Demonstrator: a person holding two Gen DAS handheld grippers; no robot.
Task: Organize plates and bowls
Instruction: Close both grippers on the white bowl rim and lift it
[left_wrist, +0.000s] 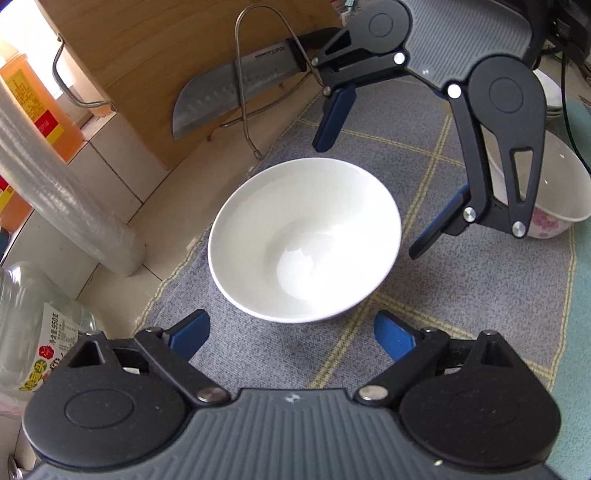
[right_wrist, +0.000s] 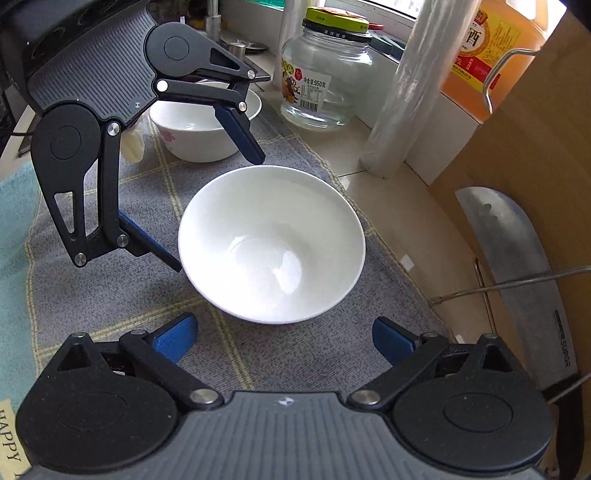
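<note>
A plain white bowl stands upright on a grey checked mat; it also shows in the right wrist view. My left gripper is open and empty, just short of the bowl's near rim. My right gripper is open and empty on the opposite side of the bowl; in the left wrist view it spreads its fingers above the far rim. The left gripper appears across the bowl in the right wrist view. A second white bowl with pink flowers stands behind the right gripper and shows in the right wrist view.
A wooden cutting board stands in a wire rack with a kitchen knife. A glass jar, a roll of plastic film and an orange oil bottle line the window sill. A teal cloth borders the mat.
</note>
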